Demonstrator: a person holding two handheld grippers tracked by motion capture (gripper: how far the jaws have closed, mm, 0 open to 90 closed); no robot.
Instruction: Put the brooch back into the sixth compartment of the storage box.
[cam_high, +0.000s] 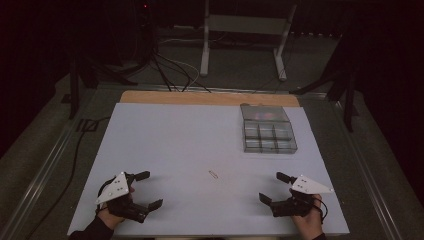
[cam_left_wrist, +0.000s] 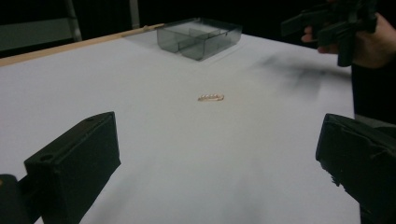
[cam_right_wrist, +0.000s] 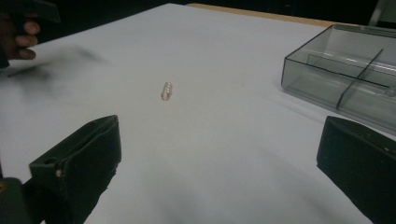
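Observation:
A small pale beaded ring or clip (cam_high: 213, 174) lies alone on the white table sheet (cam_high: 175, 140), between the two grippers; it is also seen ahead of the jaws as a small ring (cam_left_wrist: 211, 97) and as a small ring (cam_right_wrist: 166, 90). My left gripper (cam_high: 149, 190) rests near the front left, jaws wide apart with nothing between them. My right gripper (cam_high: 275, 187) rests near the front right, also open and empty. In its own view the left gripper (cam_left_wrist: 219, 158) faces the ring; so does the right gripper (cam_right_wrist: 219, 158).
A clear smoky compartment box (cam_high: 267, 128) stands at the back right of the sheet, seen as a box (cam_left_wrist: 200, 37) and a box (cam_right_wrist: 348, 77). A wooden table edge (cam_high: 210, 98) runs along the back. Cables and a white stand (cam_high: 240, 30) lie beyond on the floor.

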